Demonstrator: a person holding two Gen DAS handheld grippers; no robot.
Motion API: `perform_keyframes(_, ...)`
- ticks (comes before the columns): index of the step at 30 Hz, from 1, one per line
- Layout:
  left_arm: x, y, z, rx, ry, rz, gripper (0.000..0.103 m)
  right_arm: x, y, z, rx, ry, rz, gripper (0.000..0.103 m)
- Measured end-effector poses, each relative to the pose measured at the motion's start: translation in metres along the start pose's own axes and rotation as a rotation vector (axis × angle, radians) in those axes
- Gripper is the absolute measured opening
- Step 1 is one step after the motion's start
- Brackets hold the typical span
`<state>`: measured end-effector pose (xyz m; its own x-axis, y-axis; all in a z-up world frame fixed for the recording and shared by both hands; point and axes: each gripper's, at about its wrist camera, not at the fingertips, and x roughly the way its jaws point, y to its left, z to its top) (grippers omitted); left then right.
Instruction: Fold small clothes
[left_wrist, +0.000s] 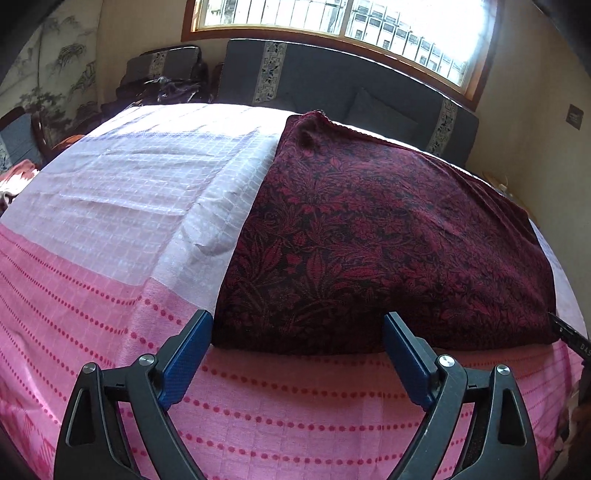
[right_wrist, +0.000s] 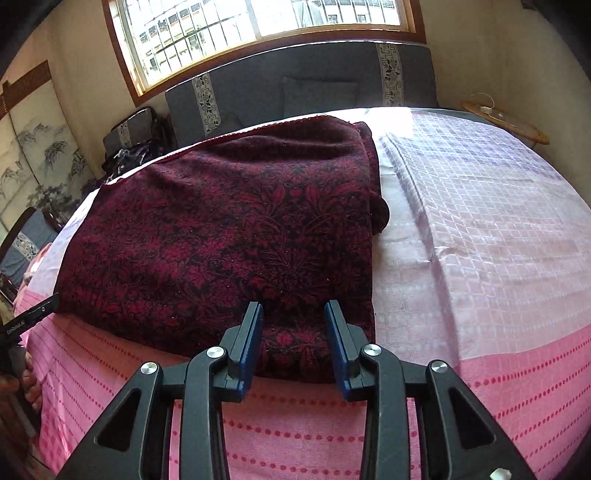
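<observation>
A dark red floral cloth (left_wrist: 369, 229) (right_wrist: 221, 229) lies folded into a thick rectangle on the pink-and-white bedspread (left_wrist: 110, 184) (right_wrist: 480, 221). My left gripper (left_wrist: 298, 315) stands wide open just over the cloth's near left corner, with its left finger beside the edge and its right finger above the fabric. My right gripper (right_wrist: 294, 304) hovers at the near edge by the right corner. Its jaws are a little apart, with flat cloth showing between the pads and no fold pinched. Each view catches the other tool at its side edge.
A grey upholstered backrest (right_wrist: 295, 85) with a cushion runs along the bed's far side under a bright window. A round wooden side table (right_wrist: 506, 122) stands far right. Dark bags on a chair (left_wrist: 166, 85) and a painted screen (right_wrist: 33, 158) are at the left.
</observation>
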<state>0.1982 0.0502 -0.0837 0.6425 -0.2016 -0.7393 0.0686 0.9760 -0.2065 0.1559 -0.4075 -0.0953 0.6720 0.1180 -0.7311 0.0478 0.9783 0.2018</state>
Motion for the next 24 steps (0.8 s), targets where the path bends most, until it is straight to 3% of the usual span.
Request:
perform_keyframes(5,-0.003,0.019,-0.001,-0.087,-0.018,-0.045,0.091,-0.002,0.002,0.001,-0.002,-0.002,-0.011,0.033)
perform_keyframes(24,-0.006,0.014,-0.002,-0.063,-0.017,0.002,0.090,-0.003,0.000,0.004,0.015,-0.004,0.025,0.038)
